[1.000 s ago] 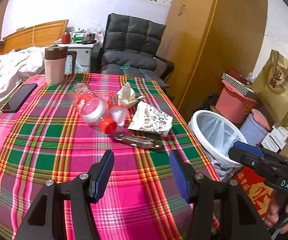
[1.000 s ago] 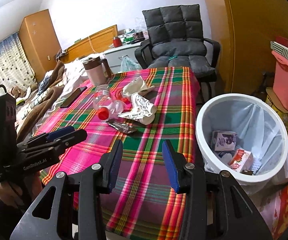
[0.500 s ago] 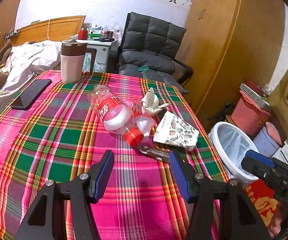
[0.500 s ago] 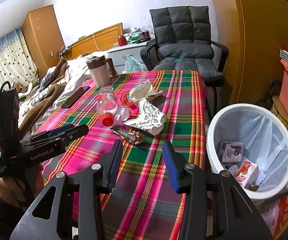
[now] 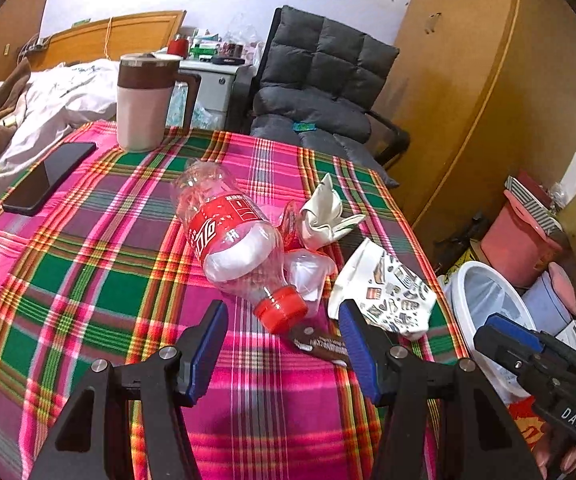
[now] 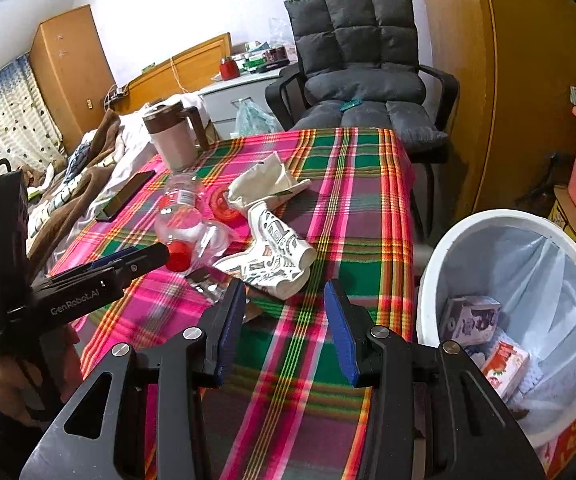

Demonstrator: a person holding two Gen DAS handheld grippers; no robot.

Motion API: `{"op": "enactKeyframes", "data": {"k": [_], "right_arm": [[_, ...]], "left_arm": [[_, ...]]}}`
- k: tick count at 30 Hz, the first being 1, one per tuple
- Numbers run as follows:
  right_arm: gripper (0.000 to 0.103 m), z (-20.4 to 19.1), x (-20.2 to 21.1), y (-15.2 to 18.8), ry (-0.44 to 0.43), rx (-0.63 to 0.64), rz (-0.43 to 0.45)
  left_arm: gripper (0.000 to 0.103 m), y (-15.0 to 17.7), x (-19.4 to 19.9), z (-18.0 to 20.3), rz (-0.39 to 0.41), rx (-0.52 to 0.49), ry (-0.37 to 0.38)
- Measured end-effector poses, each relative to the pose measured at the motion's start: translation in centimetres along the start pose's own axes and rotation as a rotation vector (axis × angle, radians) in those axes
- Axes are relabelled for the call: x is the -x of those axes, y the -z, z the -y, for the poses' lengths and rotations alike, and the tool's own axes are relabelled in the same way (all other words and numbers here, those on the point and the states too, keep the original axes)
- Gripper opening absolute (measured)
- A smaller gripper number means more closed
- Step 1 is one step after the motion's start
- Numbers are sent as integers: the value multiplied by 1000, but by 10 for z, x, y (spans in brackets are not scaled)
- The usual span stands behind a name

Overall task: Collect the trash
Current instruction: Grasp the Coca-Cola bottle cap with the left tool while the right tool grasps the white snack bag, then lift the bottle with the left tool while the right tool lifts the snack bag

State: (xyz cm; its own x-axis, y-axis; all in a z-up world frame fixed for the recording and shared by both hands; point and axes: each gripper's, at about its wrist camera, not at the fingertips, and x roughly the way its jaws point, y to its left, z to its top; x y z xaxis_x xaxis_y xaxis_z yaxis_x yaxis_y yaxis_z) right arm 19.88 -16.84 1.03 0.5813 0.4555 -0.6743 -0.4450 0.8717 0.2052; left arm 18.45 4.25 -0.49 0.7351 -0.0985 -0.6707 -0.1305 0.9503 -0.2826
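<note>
Ahead of the left gripper [image 5: 283,344], spread wide and empty: clear plastic cola bottle with red label and red cap [image 5: 232,240], lying on its side on the pink-and-green plaid tablecloth [image 5: 88,280], cap pointing back toward the gap between the fingers. Just right of the cap, crumpled clear plastic film [image 5: 308,268]; beyond that, wadded white tissue [image 5: 324,216]. Right of the right finger, crushed white paper cup with dark print [image 5: 384,300]. Dark brown snack wrapper [image 5: 320,344] flat on the cloth, partly hidden behind that finger. Far left, black phone [image 5: 48,178] and pink-and-brown lidded jug [image 5: 144,104], neither trash. Risks, as judged: round bottle likely to roll or squirt out if pinched near the cap; film touching the bottle may drag along and drop short; flat wrapper hard to lift without catching cloth.

Ahead of the right gripper [image 6: 284,328], likewise spread and holding nothing: same printed cup [image 6: 276,252] nearest, just beyond the fingertips, wrapper [image 6: 208,284] to the left of it, bottle [image 6: 180,216] farther left near the tip of the left gripper [image 6: 136,258]. Right of and below the fingers, white round bin with pale liner [image 6: 460,232], small cartons already in the bottom, standing beside the table edge. Risks, as judged: both grippers converging on one tight cluster, so collision or knocking pieces off the table edge; soft cup likely to fold and slip from a shallow pinch; release before clearing the bin rim would drop trash on the floor.
</note>
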Motion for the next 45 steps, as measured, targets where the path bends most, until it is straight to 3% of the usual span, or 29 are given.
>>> {"op": "enactKeyframes", "data": {"k": [15, 17, 19, 23, 27, 45], "right_arm": [[44, 13, -41, -14, -5, 33, -60], [44, 14, -47, -15, -16, 32, -74], [44, 15, -52, -15, -26, 33, -87], [44, 12, -57, -15, -52, 41, -108], [32, 10, -55, -14, -75, 35, -106], [31, 14, -4, 12, -69, -25, -60]], "left_arm": [[57, -4, -33, -20, -48, 95, -18], [52, -4, -33, -24, -50, 99, -24], [39, -4, -33, -27, -54, 101, -25], [32, -4, -29, -32, -45, 101, -31], [32, -2, -24, -35, -39, 95, -27], [32, 54, 37, -37, -63, 8, -26]]}}
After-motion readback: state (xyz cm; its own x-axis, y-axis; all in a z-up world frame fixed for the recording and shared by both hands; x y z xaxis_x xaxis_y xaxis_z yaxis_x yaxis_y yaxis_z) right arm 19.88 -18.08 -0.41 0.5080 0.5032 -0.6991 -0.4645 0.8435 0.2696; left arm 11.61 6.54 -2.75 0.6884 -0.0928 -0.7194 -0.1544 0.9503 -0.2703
